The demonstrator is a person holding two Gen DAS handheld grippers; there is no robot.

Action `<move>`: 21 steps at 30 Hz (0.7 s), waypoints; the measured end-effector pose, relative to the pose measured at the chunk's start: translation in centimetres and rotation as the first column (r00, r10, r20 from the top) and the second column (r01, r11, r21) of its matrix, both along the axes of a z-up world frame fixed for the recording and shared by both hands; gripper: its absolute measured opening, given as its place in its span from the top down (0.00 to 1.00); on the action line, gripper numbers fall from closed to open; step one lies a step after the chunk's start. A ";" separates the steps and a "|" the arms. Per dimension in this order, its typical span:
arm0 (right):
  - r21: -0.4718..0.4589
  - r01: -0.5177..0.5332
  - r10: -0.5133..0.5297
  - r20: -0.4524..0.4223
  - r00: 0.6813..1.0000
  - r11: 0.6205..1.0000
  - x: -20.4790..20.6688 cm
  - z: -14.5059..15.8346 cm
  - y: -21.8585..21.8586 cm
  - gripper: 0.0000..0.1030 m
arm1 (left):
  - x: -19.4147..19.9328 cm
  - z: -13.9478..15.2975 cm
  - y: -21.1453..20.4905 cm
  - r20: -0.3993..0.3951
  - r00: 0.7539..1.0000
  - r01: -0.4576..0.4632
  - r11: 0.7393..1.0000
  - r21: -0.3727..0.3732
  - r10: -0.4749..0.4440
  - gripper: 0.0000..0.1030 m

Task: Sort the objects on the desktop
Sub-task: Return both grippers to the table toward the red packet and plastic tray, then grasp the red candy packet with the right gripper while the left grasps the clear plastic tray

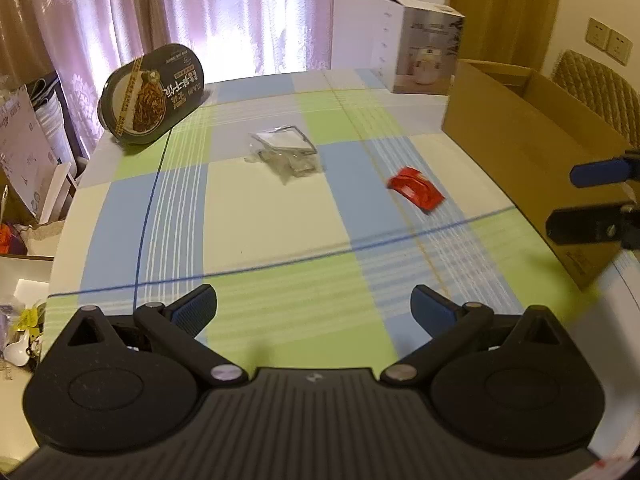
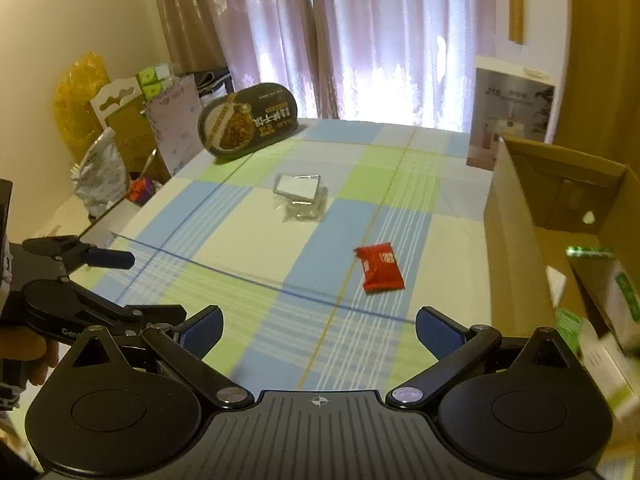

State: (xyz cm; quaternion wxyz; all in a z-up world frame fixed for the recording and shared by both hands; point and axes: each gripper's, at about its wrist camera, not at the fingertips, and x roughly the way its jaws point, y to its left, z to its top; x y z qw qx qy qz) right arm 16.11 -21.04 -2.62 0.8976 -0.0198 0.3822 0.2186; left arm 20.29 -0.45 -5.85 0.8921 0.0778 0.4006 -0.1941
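Both tools hover above the counter (image 1: 280, 216) with nothing between their pads: the left tool (image 1: 314, 310) has its jaws spread wide over the checked cloth, and the right tool (image 2: 319, 330) is likewise spread apart and empty. Three things are still out on the cloth. A red snack packet (image 2: 379, 267) lies flat nearest the cardboard box (image 2: 516, 248), a clear plastic packet (image 2: 301, 195) sits near the middle, and a dark oval noodle tub (image 2: 248, 120) leans on its edge at the far left corner. The box stands open-topped along the right edge of the counter, so anything picked up by the right tool has only a short carry; green-and-white cartons (image 2: 600, 320) already lie inside it, which suggests the sorting is partly done. The red packet looks like the likeliest next pick for the right tool, being nearest and directly ahead. Flat and thin, it may call for a low pinch on one edge.
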 end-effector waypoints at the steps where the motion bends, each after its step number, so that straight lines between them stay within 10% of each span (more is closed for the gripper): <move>1: -0.006 0.002 -0.002 0.003 1.000 1.000 0.8 -0.5 0.2 0.03 | 0.7 -0.4 0.0 -0.001 1.000 -0.002 1.000 -0.005 0.002 0.01; 21: -0.092 0.010 -0.014 -0.040 0.999 0.996 11.8 -8.4 1.1 0.34 | 10.5 -4.4 -2.3 0.039 0.998 0.045 0.998 0.041 -0.046 0.01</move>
